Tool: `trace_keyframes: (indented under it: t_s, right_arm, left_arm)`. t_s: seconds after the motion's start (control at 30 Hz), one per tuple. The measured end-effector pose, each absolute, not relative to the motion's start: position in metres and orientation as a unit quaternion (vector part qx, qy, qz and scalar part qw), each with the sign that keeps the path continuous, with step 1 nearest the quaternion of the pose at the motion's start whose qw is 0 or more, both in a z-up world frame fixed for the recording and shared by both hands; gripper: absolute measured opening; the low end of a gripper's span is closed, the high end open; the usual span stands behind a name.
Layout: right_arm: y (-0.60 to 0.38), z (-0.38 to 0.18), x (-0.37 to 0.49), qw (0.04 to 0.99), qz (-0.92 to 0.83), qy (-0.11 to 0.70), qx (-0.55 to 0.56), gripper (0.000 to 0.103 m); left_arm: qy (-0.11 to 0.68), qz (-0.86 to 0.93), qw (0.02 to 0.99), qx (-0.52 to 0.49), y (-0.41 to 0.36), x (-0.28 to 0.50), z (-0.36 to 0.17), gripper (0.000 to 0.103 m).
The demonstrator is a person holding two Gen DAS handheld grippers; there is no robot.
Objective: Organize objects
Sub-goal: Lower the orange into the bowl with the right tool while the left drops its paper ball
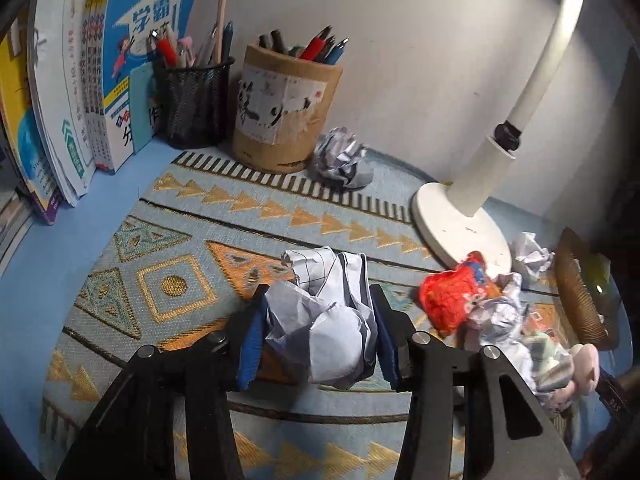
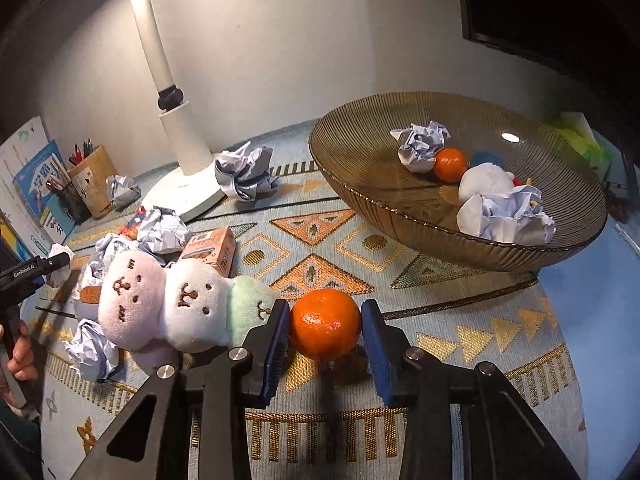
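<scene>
My left gripper point(image 1: 316, 320) is shut on a crumpled white paper ball point(image 1: 324, 320) and holds it just above the patterned mat point(image 1: 160, 292). My right gripper point(image 2: 325, 330) is shut on an orange tangerine point(image 2: 325, 330), both blue pads point(image 2: 280, 344) touching it, over the mat point(image 2: 460, 344). The brown ribbed glass bowl point(image 2: 360, 168) at the right holds two paper balls point(image 2: 424, 146), a tangerine point(image 2: 451, 164) and a white plush. A pastel plush toy point(image 2: 168, 304) lies left of the right gripper. Several paper balls point(image 2: 162, 232) and a small carton point(image 2: 212, 250) lie around it.
A white desk lamp point(image 1: 460, 216) stands at the back, with a paper ball point(image 1: 342, 156) next to a cardboard pen holder point(image 1: 286, 112). A black mesh pen cup point(image 1: 192, 100) and upright books point(image 1: 132, 68) stand at the left. A red snack wrapper point(image 1: 452, 292) lies by the lamp base.
</scene>
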State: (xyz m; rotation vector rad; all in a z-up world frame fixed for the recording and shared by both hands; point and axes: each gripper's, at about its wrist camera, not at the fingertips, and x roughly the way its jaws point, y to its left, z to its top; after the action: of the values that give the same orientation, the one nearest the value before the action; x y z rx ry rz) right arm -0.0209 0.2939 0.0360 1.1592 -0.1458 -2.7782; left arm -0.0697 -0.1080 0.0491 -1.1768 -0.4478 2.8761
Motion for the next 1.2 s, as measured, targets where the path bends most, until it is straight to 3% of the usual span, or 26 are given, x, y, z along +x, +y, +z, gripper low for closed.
trace_keyframes:
  t_s: [0.3,0.5,0.73,1.1,1.2]
  right_arm:
    - [0.317,0.105,0.023,0.093,-0.951,-0.075,0.286,0.036]
    - [0.359,0.165,0.015,0.074,-0.965,-0.098,0.232,0.036]
    - [0.411,0.165,-0.030,0.021,-0.962,-0.155,0.224,0.036]
    - [0.442,0.113,-0.076,0.008,-0.941,-0.201,0.271,0.036]
    - [0.443,0.106,-0.083,0.017,-0.935,-0.204,0.290,0.039]
  left_arm:
    - [-0.086,0.950,0.105,-0.280,0.018,-0.037,0.151,0.044]
    - [-0.074,0.943,0.205,-0.252,0.133,-0.054,0.185,0.044]
    - [-0.076,0.928,0.234,-0.281,0.217,-0.101,0.152,0.044]
    - [-0.067,0.901,0.268,-0.334,0.262,-0.140,0.096,0.044]
    - [-0.056,0.899,0.267,-0.343,0.265,-0.141,0.090,0.052]
